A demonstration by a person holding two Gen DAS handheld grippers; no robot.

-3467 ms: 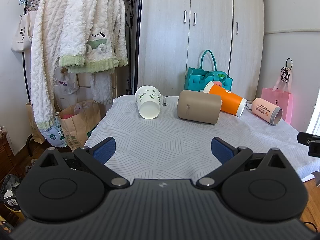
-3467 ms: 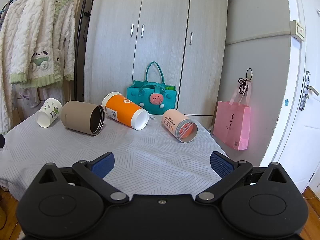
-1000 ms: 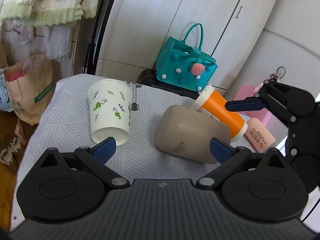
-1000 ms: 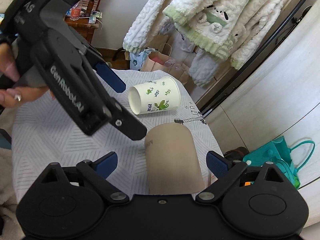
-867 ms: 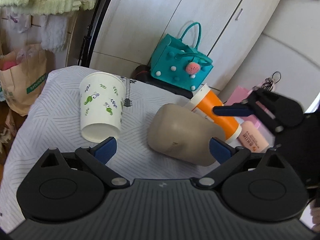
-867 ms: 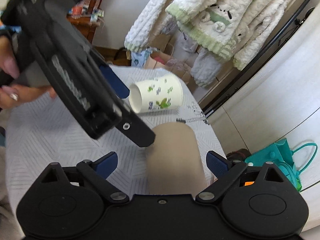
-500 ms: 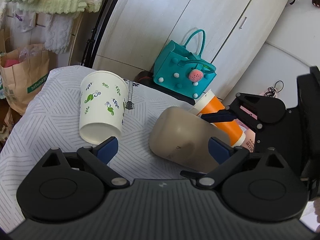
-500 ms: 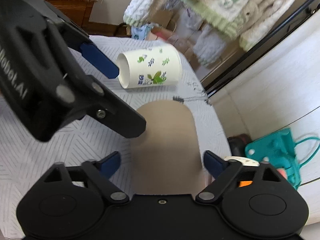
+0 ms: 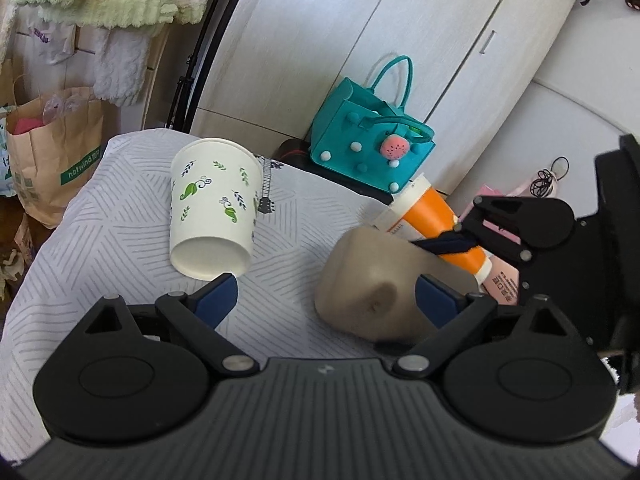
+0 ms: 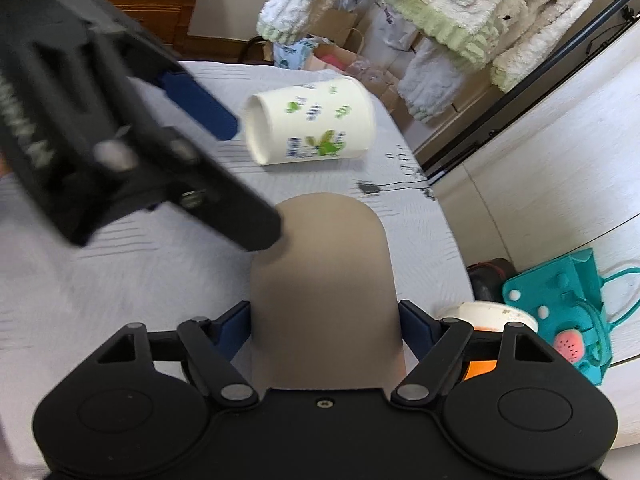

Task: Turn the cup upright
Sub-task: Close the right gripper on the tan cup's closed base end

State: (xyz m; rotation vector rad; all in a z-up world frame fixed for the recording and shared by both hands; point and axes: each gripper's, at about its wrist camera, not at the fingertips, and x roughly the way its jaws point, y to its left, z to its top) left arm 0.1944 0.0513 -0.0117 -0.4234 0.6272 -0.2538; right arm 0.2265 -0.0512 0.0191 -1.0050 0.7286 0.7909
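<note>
right fingers: the right gripper (image 10: pixel 325 330) has a blue pad on either flank of the tan cup (image 10: pixel 324 280); the pads look pressed to the wall near the open end, though blur leaves firm contact a guess
left fingers: the left gripper (image 9: pixel 326 300) is spread wide and grasps nothing; one tip sits just beside the tan cup's rounded base
tan cup: lying on its side on the cloth-covered surface (image 9: pixel 120 216), closed end toward the paper cup (image 9: pixel 212 208)
handling: seems a stiff, smooth tumbler, heavier than paper and probably slippery; hold across the mid-wall, not the rim, so it cannot swing out while pivoting
neighbours: orange cup (image 9: pixel 436 220) touches or nearly touches it behind; pink cup (image 9: pixel 502 276) beyond
risk: tipping up may knock the orange cup
</note>
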